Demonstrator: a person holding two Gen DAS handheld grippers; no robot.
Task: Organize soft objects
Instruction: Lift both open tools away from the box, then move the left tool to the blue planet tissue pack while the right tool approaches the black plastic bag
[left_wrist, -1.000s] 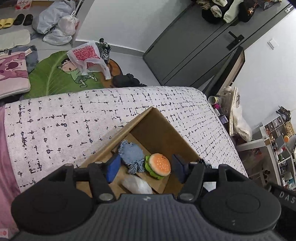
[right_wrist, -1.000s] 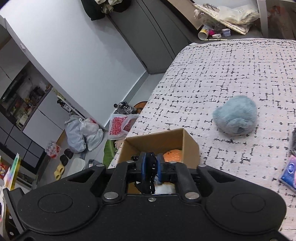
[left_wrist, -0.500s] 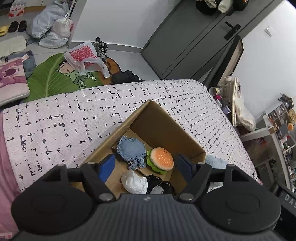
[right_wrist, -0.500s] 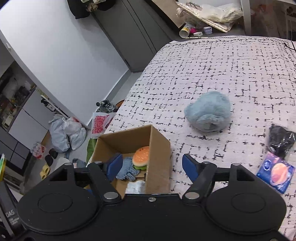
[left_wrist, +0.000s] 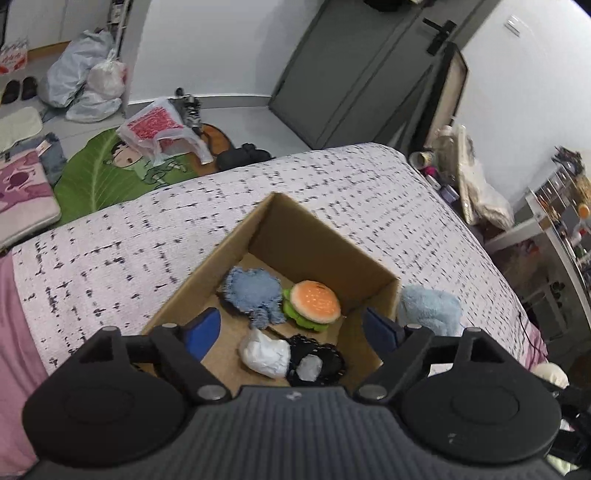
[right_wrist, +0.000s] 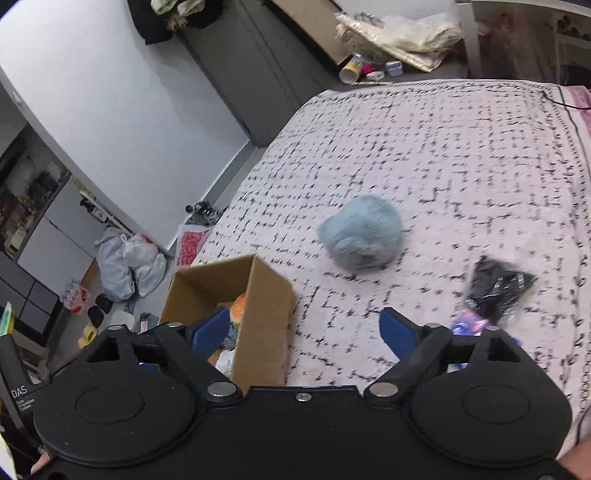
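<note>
Over the bed (left_wrist: 332, 184) now, looking down into the open cardboard box (left_wrist: 317, 236) sitting on the black-flecked white cover. Left gripper (left_wrist: 291, 332) poised above the box, jaws spread wide and opening further, nothing pinched between the blue pads. Inside the box: a frayed blue denim piece (left_wrist: 251, 291) toward the far side, a plush burger (left_wrist: 314, 301) touching its right edge, a crumpled white item (left_wrist: 264, 356) nearer the camera, and right beside that a black lacy piece (left_wrist: 321, 363) with a pale patch on it. Just outside the box's right wall, a fluffy light-blue plush (left_wrist: 428, 308) resting on the cover.

Switching to the right wrist view: right gripper (right_wrist: 306, 330) also spreading, jaws wide apart and empty, left pad over the box (right_wrist: 266, 302), right pad over bare bed (right_wrist: 443, 147) cover. Burger (right_wrist: 238, 314) just peeking above the box wall. Out on the cover, well clear of the box, the light-blue plush (right_wrist: 362, 232) lying as a rounded lump. Further right, a black crinkly packet (right_wrist: 495, 286), blurred, and just below it a purple-blue packet (right_wrist: 469, 326), partly hidden behind the gripper's finger. Hard to say whether those two touch.

Beyond the bed edge, plastic bags (right_wrist: 129, 258) on the floor.
</note>
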